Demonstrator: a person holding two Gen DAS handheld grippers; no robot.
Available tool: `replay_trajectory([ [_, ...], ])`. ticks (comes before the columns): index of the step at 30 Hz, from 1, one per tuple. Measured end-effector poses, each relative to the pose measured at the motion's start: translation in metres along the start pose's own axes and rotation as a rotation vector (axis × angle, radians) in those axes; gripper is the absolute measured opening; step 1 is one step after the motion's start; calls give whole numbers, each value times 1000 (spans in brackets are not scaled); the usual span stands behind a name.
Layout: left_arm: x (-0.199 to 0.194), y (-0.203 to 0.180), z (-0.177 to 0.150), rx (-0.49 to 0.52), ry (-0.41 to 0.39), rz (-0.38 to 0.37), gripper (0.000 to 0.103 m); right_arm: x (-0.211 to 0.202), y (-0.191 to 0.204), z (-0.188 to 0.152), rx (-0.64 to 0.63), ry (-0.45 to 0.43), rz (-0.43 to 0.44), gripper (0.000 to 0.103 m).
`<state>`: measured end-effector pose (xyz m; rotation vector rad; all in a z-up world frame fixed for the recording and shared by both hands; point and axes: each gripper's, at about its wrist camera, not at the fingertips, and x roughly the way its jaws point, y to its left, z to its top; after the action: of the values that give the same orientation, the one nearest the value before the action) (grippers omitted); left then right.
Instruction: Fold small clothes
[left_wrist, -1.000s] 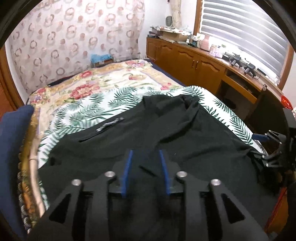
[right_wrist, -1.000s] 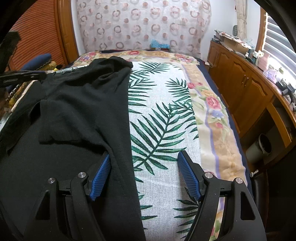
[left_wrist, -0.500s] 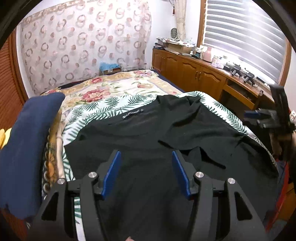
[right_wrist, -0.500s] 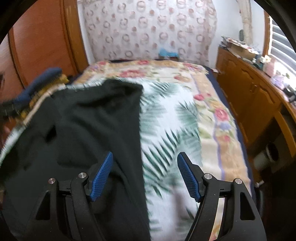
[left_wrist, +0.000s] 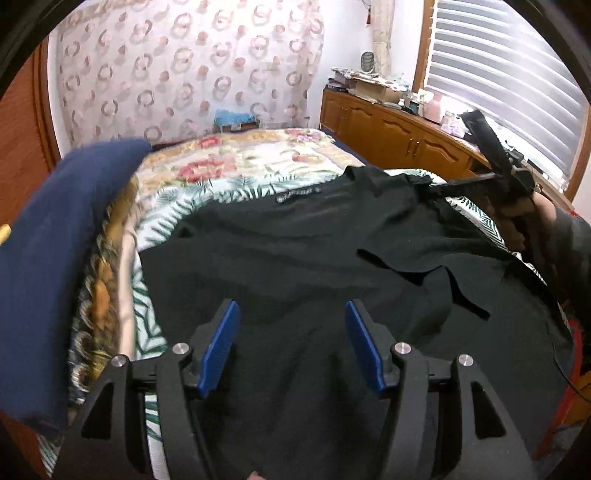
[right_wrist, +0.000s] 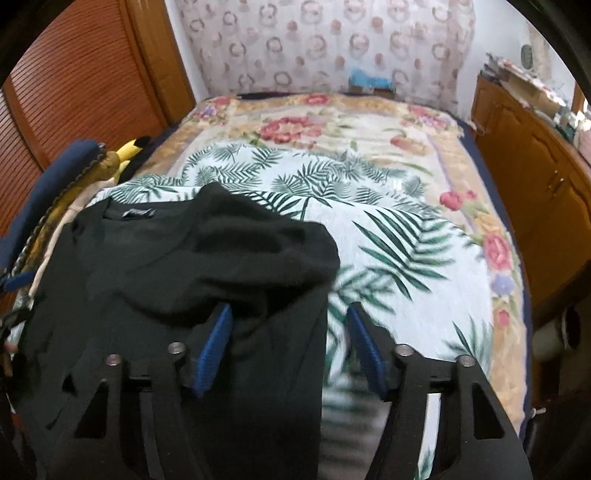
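Observation:
A black T-shirt (left_wrist: 314, 258) lies spread on the bed, its neck label (left_wrist: 297, 192) at the far end and its right sleeve folded in over the body. My left gripper (left_wrist: 291, 332) is open and empty above the shirt's lower middle. My right gripper (right_wrist: 290, 338) is open over the shirt's right edge (right_wrist: 288, 280), with black cloth between the jaws. The right gripper also shows in the left wrist view (left_wrist: 491, 166), held over the shirt's right shoulder.
The bed has a palm-leaf sheet (right_wrist: 388, 236) over a floral blanket (right_wrist: 314, 122). A navy cushion (left_wrist: 55, 240) and a yellow toy (right_wrist: 129, 147) lie at the left edge. Wooden cabinets (right_wrist: 535, 166) run along the right, a slatted door (right_wrist: 74, 81) at the left.
My left gripper let go of the shirt, opened and drew back. My right gripper moved left and forward over the shirt's right edge and stayed open.

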<state>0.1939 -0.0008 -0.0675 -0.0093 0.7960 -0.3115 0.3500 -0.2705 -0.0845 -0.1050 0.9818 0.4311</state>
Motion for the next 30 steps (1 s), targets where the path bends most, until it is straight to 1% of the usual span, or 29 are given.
replay_trajectory([
  [1,4,2,-1,-10,12,-7,60,6,-2,6,2,4,8,51],
  [3,11,4,-4,-14,35,-1,60,10,-5,18,11,1,24,35],
  [4,13,4,-6,-14,40,0,60,13,-6,25,22,2,52,32],
  [5,15,5,-7,-16,48,3,60,14,-5,32,12,-4,54,21],
  [6,16,5,-7,-18,53,7,60,14,-4,36,-2,-11,49,13],
  [8,18,5,-9,-24,62,6,60,11,1,49,-38,-52,30,12],
  [10,18,5,-9,-24,66,9,60,6,-1,57,-34,-97,22,11],
  [11,18,4,-9,-22,65,13,60,0,-3,60,-28,-128,18,11],
  [13,18,3,-9,-19,60,17,60,-3,-3,62,-35,-139,-21,14],
  [14,17,3,-9,-18,60,20,60,-5,-4,63,-37,-141,-46,24],
  [15,17,2,-8,-17,58,23,60,-7,-5,62,-34,-146,-59,38],
  [17,15,4,-7,-16,57,32,60,-9,-7,58,-41,-142,-68,42],
  [20,10,3,1,-5,49,49,60,-11,-9,51,-55,-119,-97,51],
  [23,5,4,8,8,50,58,60,-8,-12,39,-56,-93,-80,51],
  [25,3,8,16,19,57,78,60,-5,-15,32,-58,-78,-75,51],
  [30,4,27,41,27,86,127,60,12,-17,14,-63,-45,-88,52],
])
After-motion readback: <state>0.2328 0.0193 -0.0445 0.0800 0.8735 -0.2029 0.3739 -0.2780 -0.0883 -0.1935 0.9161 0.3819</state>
